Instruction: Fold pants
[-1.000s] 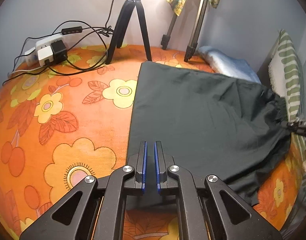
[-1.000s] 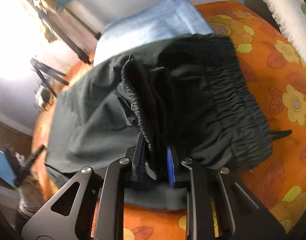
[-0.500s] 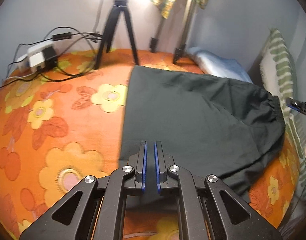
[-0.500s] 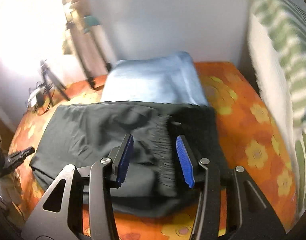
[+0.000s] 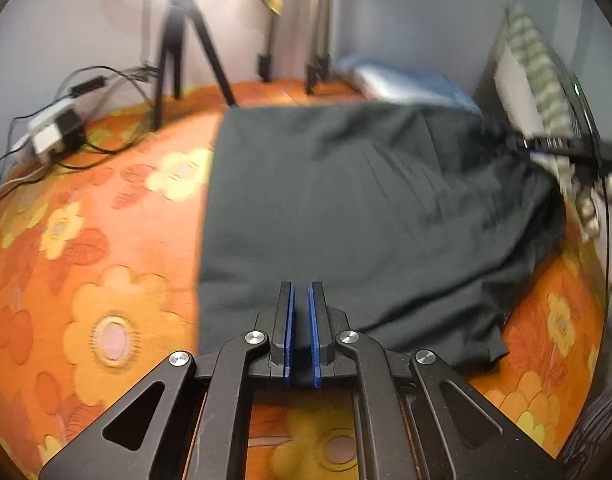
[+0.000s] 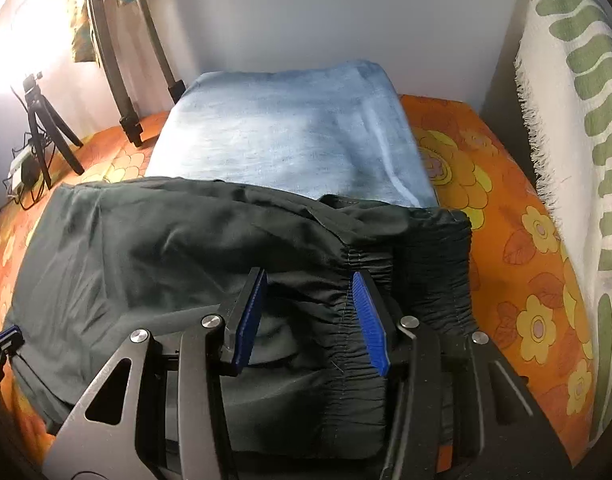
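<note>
The dark green pants (image 5: 366,220) lie folded over on the orange floral bedspread (image 5: 85,260). My left gripper (image 5: 299,286) is shut over their near edge, close to the near-left corner. Dark cloth shows in the thin slot between its pads, but I cannot tell whether any is pinched. At the other end my right gripper (image 6: 308,274) hangs open just above the pants (image 6: 165,260). The gathered elastic waistband (image 6: 434,272) runs under and beside its right finger, and neither pad presses on it. It shows blurred in the left wrist view as the right gripper (image 5: 566,152).
A folded light-blue cloth (image 6: 289,136) lies against the wall behind the pants. A white and green patterned textile (image 6: 578,120) stands along the right side. Tripod legs (image 5: 181,40) and a power strip with cables (image 5: 53,132) occupy the far left of the bed.
My right gripper let go of the bunched waistband, opened and drew back; the waistband now lies down on the bed. In the left wrist view the pants' left edge has slid leftward.
</note>
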`<state>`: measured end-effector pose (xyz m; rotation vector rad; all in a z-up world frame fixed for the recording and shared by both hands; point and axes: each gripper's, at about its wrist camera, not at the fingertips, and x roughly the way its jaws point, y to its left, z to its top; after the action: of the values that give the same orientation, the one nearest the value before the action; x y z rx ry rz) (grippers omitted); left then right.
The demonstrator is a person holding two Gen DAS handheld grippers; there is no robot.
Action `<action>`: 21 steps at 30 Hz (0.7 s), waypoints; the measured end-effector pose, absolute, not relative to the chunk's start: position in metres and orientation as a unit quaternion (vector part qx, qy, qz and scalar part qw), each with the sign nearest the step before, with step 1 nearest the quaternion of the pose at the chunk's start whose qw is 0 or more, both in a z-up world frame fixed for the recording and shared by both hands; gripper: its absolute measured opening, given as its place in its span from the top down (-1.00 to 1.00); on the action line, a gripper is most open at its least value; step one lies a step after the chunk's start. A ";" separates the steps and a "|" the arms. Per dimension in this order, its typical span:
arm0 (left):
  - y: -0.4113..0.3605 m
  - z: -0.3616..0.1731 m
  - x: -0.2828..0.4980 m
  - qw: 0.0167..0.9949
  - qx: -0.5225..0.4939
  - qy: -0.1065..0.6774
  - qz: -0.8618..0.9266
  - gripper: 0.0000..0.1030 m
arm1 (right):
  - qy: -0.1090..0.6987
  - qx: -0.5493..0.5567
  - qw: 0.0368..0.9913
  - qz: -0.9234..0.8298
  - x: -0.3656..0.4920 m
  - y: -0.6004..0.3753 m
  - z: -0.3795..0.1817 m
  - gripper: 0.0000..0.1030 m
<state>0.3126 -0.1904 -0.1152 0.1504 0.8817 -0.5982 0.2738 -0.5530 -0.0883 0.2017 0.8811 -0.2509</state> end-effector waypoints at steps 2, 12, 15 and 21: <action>-0.176 -0.108 0.319 0.870 0.054 0.411 -0.267 0.67 | 0.413 0.116 0.897 -0.108 0.271 -0.547 -0.074 0.08; -0.143 -0.127 0.345 0.857 -0.030 0.455 -0.240 0.41 | 0.417 0.171 0.891 0.050 0.297 -0.435 -0.032 -0.14; -0.143 -0.131 0.342 0.851 -0.038 0.462 -0.246 0.41 | 0.434 0.159 0.884 0.078 0.320 -0.389 -0.030 -0.14; -0.139 -0.135 0.346 0.847 -0.070 0.466 -0.247 0.41 | 0.467 0.125 0.870 0.100 0.363 -0.320 -0.034 -0.14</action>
<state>0.3456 -0.1392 -0.1346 -0.1486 0.9820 -0.5205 0.3627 -0.3203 -0.0341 0.2610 0.9777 0.2083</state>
